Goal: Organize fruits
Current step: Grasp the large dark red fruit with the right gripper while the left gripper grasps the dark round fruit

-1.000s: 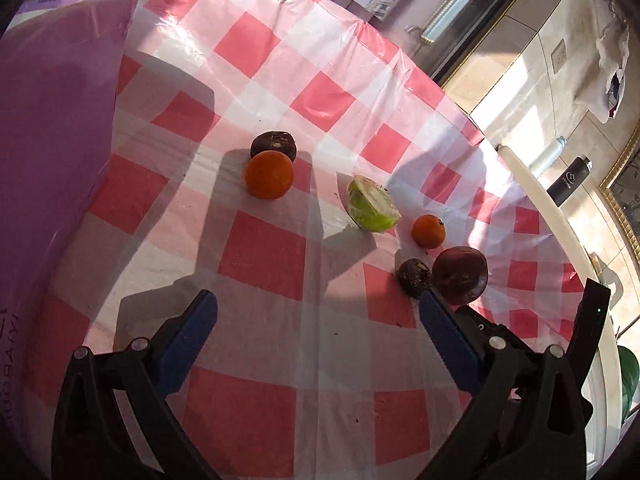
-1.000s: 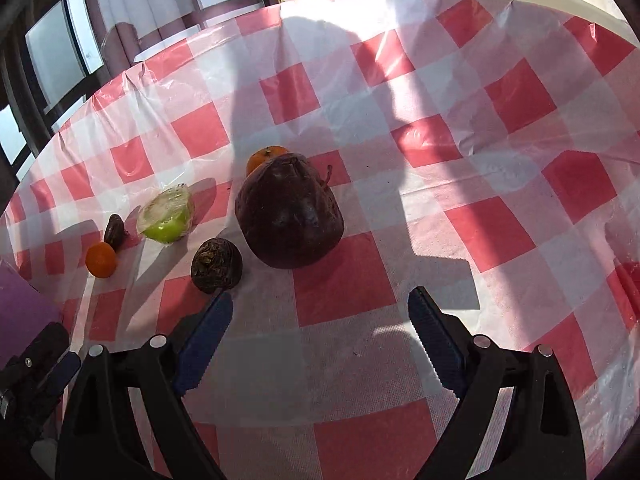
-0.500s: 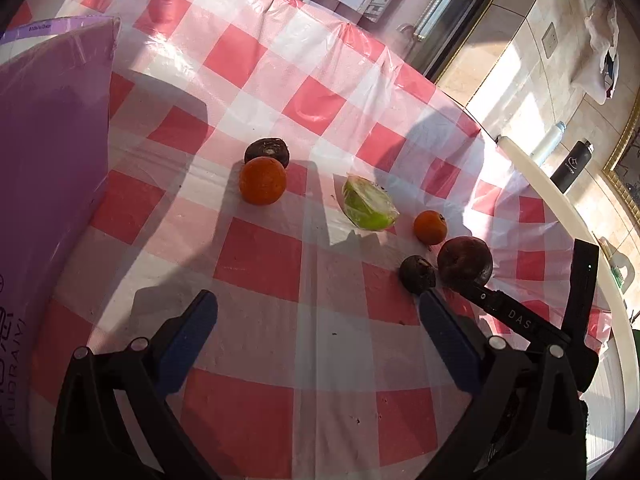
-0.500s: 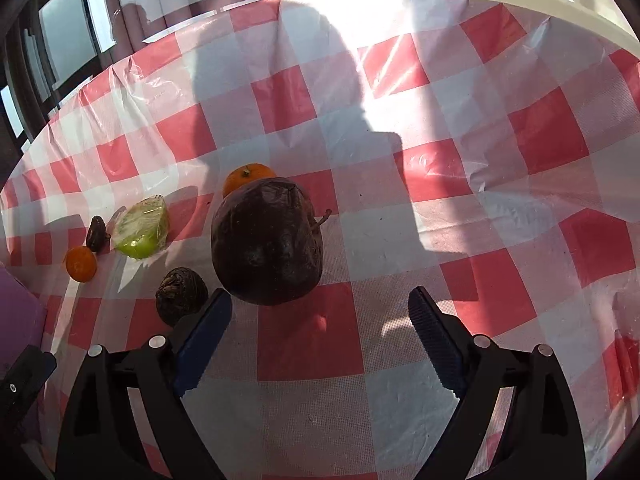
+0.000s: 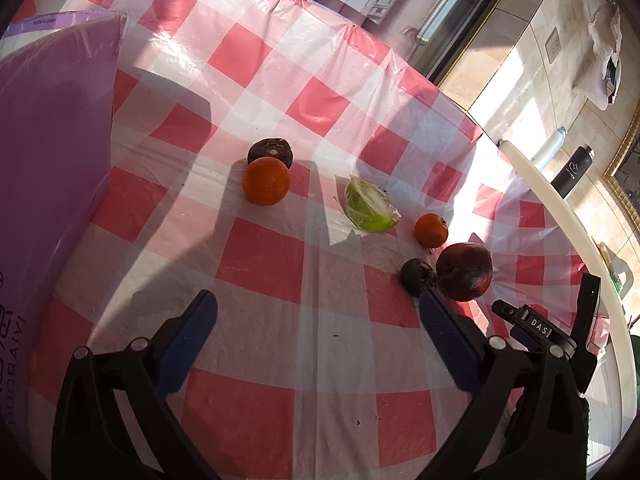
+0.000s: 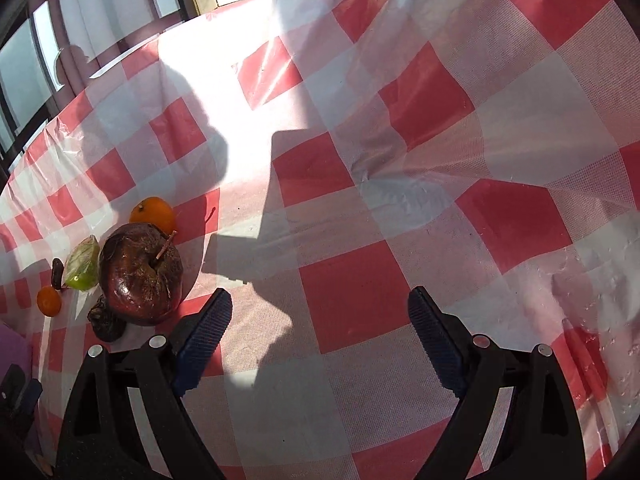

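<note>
Fruits lie on the red-and-white checked tablecloth [image 5: 260, 260]: a large orange [image 5: 265, 181], a dark round fruit [image 5: 270, 151] behind it, a wrapped green wedge [image 5: 370, 210], a small orange [image 5: 431, 231], a dark red apple [image 5: 464, 271] and a small dark fruit [image 5: 418, 277]. My left gripper [image 5: 316, 328] is open and empty, hovering short of them. My right gripper [image 6: 320, 320] is open and empty; the apple [image 6: 141, 280] lies just left of its left finger [image 6: 204, 332]. The small orange [image 6: 154, 211], the green wedge [image 6: 84, 266] and the small dark fruit [image 6: 106, 320] sit around it.
A purple box [image 5: 48, 152] stands at the left of the table. The white table rim [image 5: 560, 216] curves along the right. Two bottles [image 5: 572, 168] stand on the floor beyond. The right gripper's body [image 5: 552, 332] shows at the left wrist view's lower right.
My right gripper has swung to the right, so the apple has gone from between its fingers to left of them. My left gripper has drawn back slightly. No fruit has moved.
</note>
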The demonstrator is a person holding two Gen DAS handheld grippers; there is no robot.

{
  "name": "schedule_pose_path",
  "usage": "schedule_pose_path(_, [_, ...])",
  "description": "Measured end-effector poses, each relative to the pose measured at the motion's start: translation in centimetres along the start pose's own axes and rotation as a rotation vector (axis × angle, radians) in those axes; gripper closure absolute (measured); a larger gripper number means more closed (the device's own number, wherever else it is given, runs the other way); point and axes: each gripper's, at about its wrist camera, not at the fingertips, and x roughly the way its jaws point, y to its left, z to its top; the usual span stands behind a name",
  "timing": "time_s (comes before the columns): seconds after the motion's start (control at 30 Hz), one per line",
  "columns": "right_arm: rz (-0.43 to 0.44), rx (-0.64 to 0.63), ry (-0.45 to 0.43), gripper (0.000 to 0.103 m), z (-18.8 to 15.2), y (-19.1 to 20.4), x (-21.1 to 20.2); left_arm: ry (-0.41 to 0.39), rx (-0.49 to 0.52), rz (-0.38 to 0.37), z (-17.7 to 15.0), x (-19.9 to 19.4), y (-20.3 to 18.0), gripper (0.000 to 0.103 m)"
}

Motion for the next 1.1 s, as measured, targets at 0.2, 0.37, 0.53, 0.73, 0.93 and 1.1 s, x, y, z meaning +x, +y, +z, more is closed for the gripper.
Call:
schedule_pose_path(0.2, [0.162,-0.214,0.003,0.017,-1.5,5.3,-0.4,0.000,-0.007,-0.001,0.1,0.1,0.1,0.002])
schedule_pose_path(0.37, [0.146,-0.281,0.008,0.017,-1.0,10.2,1.2,-0.004,0.001,0.009,0.0,0.1,-0.1,0.002])
schedule_pose_path(0.53, [0.094,-0.261,0.045,0.031,0.7,12.3,3.8,-0.007,0.009,0.023,0.0,0.1,-0.1,0.002])
schedule_pose_path(0.73, [0.056,-0.262,0.051,0.048,0.0,12.1,3.4,-0.008,0.010,0.032,0.0,0.1,-0.2,0.002])
schedule_pose_path(0.93, [0.172,-0.055,-0.037,0.048,-1.8,6.8,-0.6,0.016,0.061,0.020,-0.1,0.3,-0.9,0.002])
schedule_pose_path(1.1, [0.303,0.116,-0.065,0.047,-2.2,3.6,-0.7,0.088,0.161,0.004,-0.4,1.1,-2.7,0.002])
